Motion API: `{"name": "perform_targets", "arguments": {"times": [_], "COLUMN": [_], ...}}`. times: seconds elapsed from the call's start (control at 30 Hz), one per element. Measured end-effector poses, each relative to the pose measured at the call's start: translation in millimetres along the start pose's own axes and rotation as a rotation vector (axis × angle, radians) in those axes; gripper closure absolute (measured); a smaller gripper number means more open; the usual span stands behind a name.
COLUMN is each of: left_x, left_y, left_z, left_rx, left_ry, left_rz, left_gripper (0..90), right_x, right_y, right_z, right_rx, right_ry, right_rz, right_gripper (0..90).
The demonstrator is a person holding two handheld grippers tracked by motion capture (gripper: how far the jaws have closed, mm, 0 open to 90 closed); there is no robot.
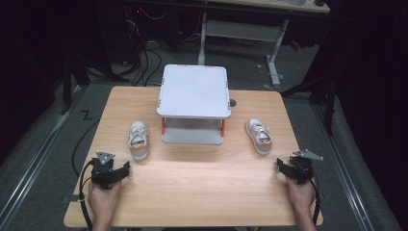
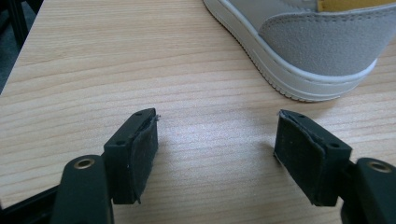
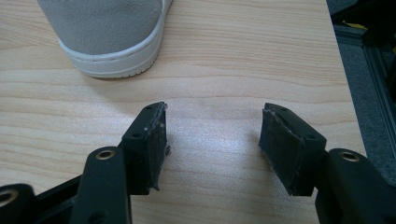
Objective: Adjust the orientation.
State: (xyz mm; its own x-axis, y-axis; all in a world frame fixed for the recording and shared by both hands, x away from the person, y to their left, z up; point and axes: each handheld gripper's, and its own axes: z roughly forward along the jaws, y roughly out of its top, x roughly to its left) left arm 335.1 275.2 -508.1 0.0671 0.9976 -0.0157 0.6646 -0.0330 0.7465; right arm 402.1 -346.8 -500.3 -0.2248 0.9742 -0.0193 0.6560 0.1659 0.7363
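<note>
My left tool (image 1: 126, 167) and right tool (image 1: 280, 165) gape wide, gripping nothing, each near a shoe: left shoe (image 1: 138, 139), right shoe (image 1: 259, 135). The grey two-tier rack (image 1: 194, 91) between them holds nothing I can see.

Beyond the left gripper (image 2: 215, 151), the left shoe (image 2: 308, 42) is cut off by the picture's top and right edges. Ahead of the right gripper (image 3: 212, 140), the right shoe (image 3: 109, 32) loses everything but its heel at the top edge.
</note>
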Motion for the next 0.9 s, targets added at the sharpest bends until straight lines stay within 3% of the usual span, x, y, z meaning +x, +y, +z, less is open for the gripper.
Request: {"name": "perform_targets", "arguments": {"times": [0.9], "left_x": [-2.6], "left_y": [0.7], "left_z": [0.7], "left_rx": [0.003], "left_ry": [0.012], "left_rz": [-0.007], "left_gripper": [29.0], "right_x": [0.1], "right_y": [0.1], "right_z": [0.2], "right_rx": [0.001], "right_ry": [0.005], "right_rz": [-0.003], "right_gripper": [40.1]}}
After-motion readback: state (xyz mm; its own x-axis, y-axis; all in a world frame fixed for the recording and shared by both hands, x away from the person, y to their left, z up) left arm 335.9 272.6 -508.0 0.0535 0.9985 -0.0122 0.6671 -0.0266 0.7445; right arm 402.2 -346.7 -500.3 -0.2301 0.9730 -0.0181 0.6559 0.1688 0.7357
